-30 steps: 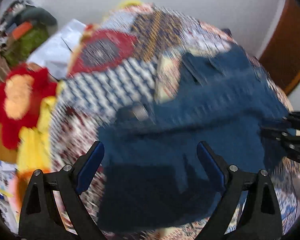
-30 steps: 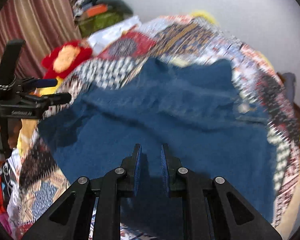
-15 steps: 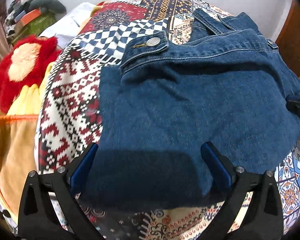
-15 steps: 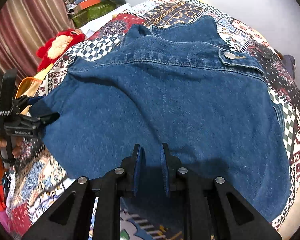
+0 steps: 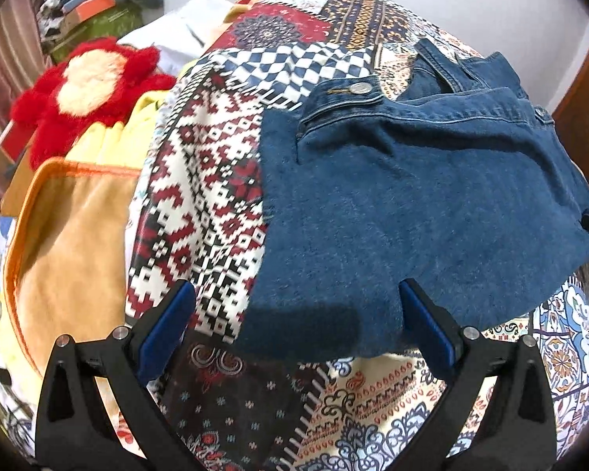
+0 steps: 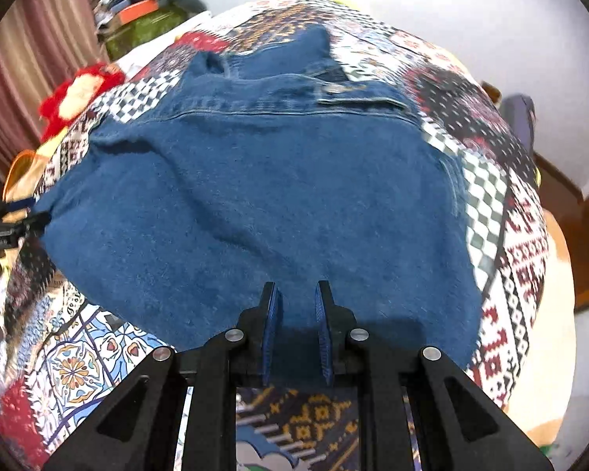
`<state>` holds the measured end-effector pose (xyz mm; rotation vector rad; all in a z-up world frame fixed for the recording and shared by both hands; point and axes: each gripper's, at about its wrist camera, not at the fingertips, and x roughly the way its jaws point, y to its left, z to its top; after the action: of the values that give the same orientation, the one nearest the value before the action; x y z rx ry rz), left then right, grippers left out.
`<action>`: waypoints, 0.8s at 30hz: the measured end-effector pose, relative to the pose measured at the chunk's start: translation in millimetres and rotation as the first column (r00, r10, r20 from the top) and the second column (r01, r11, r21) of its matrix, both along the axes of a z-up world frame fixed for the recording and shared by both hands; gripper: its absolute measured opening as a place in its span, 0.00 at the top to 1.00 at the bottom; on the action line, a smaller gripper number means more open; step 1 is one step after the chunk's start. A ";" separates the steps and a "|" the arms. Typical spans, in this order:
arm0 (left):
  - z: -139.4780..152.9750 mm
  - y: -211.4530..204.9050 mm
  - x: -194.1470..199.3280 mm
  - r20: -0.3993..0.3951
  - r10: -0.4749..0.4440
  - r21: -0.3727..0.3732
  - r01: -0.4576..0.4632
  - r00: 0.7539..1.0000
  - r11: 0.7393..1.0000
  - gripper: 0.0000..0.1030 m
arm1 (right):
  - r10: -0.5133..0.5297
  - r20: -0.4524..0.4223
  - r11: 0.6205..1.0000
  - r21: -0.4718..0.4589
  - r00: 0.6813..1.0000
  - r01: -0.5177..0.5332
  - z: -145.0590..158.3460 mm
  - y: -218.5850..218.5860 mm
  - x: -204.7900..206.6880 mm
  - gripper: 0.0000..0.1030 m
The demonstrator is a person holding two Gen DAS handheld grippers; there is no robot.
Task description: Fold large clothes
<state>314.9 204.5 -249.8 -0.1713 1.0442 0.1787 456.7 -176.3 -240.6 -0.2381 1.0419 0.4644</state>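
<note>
A blue denim jacket [image 5: 420,204] lies folded on a patchwork bedspread [image 5: 200,204], collar and a buttoned cuff at the far side. My left gripper [image 5: 294,314] is wide open at the jacket's near left corner, holding nothing. In the right wrist view the jacket [image 6: 263,196] fills the middle. My right gripper [image 6: 296,306] hovers at the jacket's near edge with its jaws close together but a gap between them; no cloth shows pinched in it. The left gripper shows at the left edge of the right wrist view [image 6: 4,231].
A red and cream plush toy [image 5: 86,90] and a tan cushion with orange piping [image 5: 66,243] lie left of the bedspread. A pile of clothes and boxes [image 5: 94,8] sits at the back left. A wooden door frame [image 5: 581,117] stands at the right.
The jacket was moving and blurred a second ago and now lies still. Both grippers have pulled back a little toward its near edge. My left gripper stays wide open.
</note>
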 end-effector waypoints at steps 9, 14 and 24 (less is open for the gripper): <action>18.5 15.9 -30.2 0.024 0.156 -0.083 -0.154 0.987 0.985 0.00 | -0.063 0.020 0.997 -0.037 0.998 0.064 24.1 -17.7 -18.8 0.86; 26.5 18.0 -48.9 0.062 0.213 -0.298 -0.185 0.975 0.936 0.00 | -0.024 0.053 1.000 0.021 0.998 0.023 44.8 -2.6 -32.8 0.86; -26.9 -9.0 -41.8 -0.020 0.199 -0.637 -0.166 0.980 0.753 0.00 | 0.106 0.028 0.993 0.044 0.994 -0.107 30.5 65.2 -41.1 0.86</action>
<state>273.1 195.5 -276.8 -0.9014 1.0046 -0.0138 415.6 -111.1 -210.1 -0.2594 0.9958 0.5799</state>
